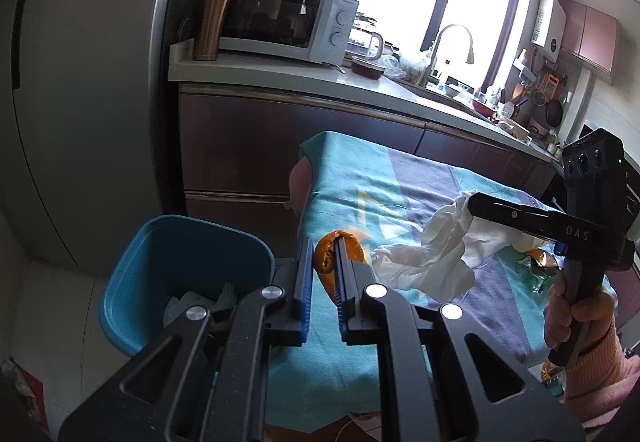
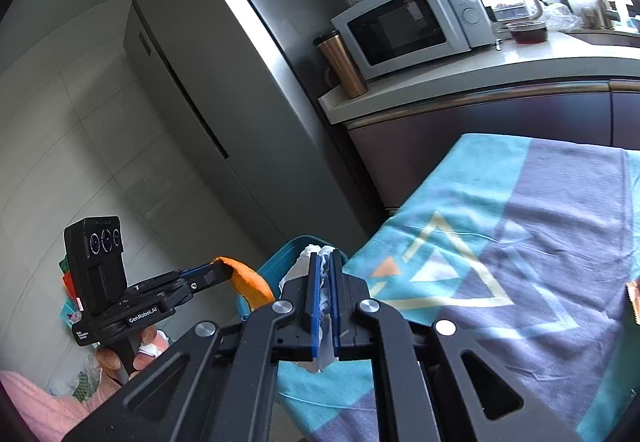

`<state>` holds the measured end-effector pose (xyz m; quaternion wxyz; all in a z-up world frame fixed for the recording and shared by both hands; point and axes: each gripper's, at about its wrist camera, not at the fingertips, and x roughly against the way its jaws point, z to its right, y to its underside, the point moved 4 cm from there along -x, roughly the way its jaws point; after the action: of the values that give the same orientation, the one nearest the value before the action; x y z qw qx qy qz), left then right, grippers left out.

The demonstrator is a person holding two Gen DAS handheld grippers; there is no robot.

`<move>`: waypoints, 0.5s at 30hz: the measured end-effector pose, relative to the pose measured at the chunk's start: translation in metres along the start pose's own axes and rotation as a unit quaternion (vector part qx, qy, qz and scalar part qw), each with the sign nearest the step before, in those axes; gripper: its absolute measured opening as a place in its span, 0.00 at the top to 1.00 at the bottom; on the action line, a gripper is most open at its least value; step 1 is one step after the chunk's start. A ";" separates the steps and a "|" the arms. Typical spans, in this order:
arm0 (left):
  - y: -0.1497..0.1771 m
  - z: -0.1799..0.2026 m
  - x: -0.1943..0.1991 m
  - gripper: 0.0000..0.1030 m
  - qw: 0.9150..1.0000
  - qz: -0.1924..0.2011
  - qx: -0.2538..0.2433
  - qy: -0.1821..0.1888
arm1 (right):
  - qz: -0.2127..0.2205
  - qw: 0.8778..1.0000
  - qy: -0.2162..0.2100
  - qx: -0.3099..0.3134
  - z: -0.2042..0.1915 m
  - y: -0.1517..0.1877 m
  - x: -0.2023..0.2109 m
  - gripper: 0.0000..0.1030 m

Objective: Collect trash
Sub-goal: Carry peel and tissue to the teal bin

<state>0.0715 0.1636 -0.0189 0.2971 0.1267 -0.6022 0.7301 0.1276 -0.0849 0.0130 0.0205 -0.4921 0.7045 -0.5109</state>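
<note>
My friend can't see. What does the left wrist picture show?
The left gripper pinches an orange peel beside a blue bin. To the right, the right gripper holds a crumpled white tissue above a table with a teal and purple cloth. Behind is a kitchen counter with a microwave.

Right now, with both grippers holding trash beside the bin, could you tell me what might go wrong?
The orange peel is pinched only at its edge by the left gripper, so it may slip onto the tablecloth short of the blue bin. The tissue trails loosely from the right gripper and could snag or miss.
</note>
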 end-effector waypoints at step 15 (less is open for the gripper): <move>0.000 -0.050 0.016 0.90 0.998 0.012 0.029 -0.048 | -0.032 0.999 -0.028 0.025 -0.029 -0.010 -0.061 0.96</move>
<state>0.0678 0.2160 -0.0224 0.2551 0.1632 -0.5962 0.7436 0.1503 -0.0212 0.0056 0.0364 -0.5279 0.6744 -0.5150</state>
